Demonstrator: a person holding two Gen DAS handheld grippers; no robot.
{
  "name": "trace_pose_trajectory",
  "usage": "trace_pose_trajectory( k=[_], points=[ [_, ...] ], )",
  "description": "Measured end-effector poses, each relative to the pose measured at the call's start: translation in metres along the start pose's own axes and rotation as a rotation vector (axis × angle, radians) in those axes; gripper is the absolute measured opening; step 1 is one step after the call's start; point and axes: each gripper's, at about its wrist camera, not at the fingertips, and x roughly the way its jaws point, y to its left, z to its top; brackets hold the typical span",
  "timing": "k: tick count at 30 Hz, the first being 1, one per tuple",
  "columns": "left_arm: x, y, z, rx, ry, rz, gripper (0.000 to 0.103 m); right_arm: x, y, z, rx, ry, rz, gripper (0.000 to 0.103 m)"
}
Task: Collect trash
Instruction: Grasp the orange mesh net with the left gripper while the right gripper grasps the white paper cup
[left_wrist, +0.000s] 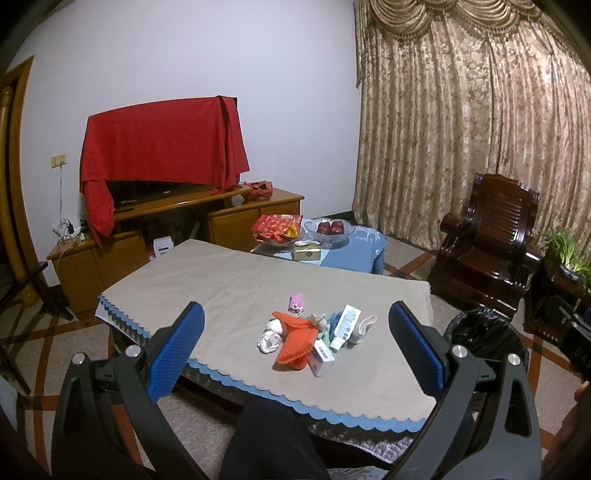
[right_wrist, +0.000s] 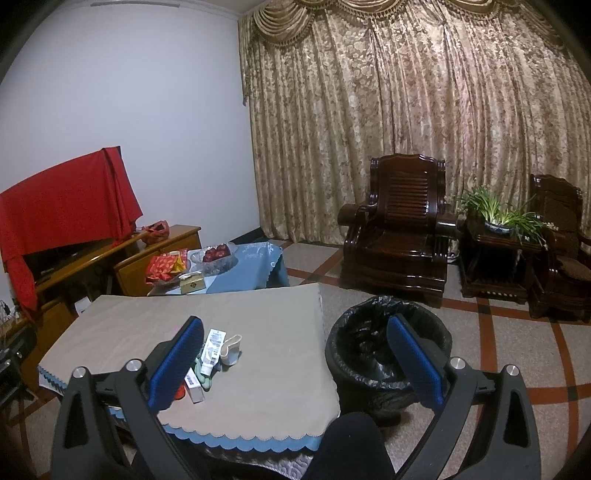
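A pile of trash lies on the beige tablecloth (left_wrist: 236, 280): an orange net (left_wrist: 295, 338), crumpled white paper (left_wrist: 267, 338), a pink wrapper (left_wrist: 296, 301), a white tube (left_wrist: 345, 325), a small box (left_wrist: 323, 356) and a paper cup (left_wrist: 362, 326). My left gripper (left_wrist: 295, 325) is open and empty, held above the near table edge. My right gripper (right_wrist: 295, 339) is open and empty, with the tube (right_wrist: 213, 349), box (right_wrist: 194, 386) and cup (right_wrist: 231, 350) by its left finger. A black-lined trash bin (right_wrist: 369, 347) stands on the floor right of the table; it also shows in the left wrist view (left_wrist: 484, 334).
A low table with a blue cloth (left_wrist: 354, 247) holds a fruit bowl (left_wrist: 330, 230) and red snack packs (left_wrist: 277, 227). A wooden TV cabinet (left_wrist: 166, 229) with a red-draped screen stands at left. Dark wooden armchairs (right_wrist: 399, 229) and a plant (right_wrist: 498, 218) stand by the curtain. My knee (right_wrist: 351, 443) is below.
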Motion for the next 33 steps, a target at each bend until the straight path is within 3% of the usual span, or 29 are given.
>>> trace_pose_trajectory(
  k=[10, 14, 23, 33],
  points=[
    [0.067, 0.014, -0.03, 0.009, 0.166, 0.019, 0.097, 0.054, 0.023, -0.029, -0.088, 0.123, 0.033, 0.097],
    [0.108, 0.015, -0.049, 0.033, 0.278, 0.014, 0.097, 0.084, 0.032, -0.04, -0.114, 0.188, 0.045, 0.097],
    [0.19, 0.027, -0.073, 0.039, 0.436, 0.018, 0.097, 0.162, 0.058, -0.052, -0.136, 0.336, 0.091, 0.097],
    [0.261, 0.021, -0.086, 0.045, 0.493, 0.024, 0.097, 0.239, 0.087, -0.067, -0.142, 0.431, 0.144, 0.086]
  ],
)
